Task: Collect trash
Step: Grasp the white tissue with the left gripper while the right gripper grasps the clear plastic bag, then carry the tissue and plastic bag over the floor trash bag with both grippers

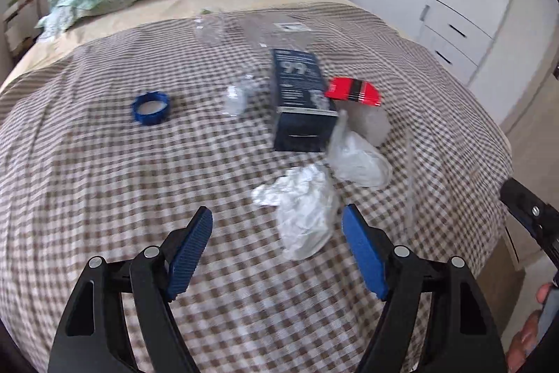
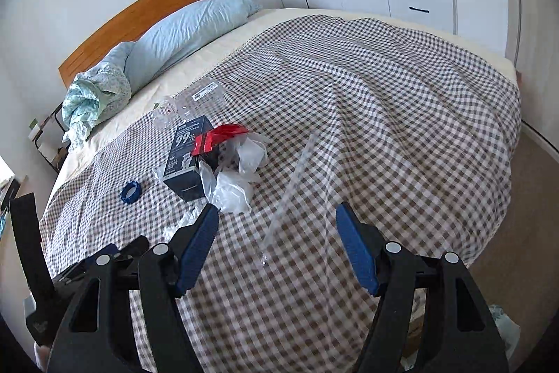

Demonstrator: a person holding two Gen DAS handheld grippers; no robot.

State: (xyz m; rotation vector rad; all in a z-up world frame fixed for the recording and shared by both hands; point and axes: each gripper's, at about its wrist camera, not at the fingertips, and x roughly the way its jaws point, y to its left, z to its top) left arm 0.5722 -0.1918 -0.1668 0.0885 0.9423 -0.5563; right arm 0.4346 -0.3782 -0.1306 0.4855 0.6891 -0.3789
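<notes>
Checked bedspread (image 2: 384, 93) covers the bed. Trash sits mid-bed: dark box (image 1: 302, 100), red wrapper (image 1: 353, 91) touching its side, crumpled white plastic (image 1: 307, 215) nearer, blue ring (image 1: 151, 107) apart. Left gripper (image 1: 277, 247) above the plastic, fingers apart, empty. Right gripper (image 2: 276, 243) likewise spread, holding nothing.

Brown-wht check blanket (image 2: 384, 100), navy box (image 2: 187, 159), red wrapper (image 2: 218, 137), blue ring (image 2: 130, 193)
</notes>
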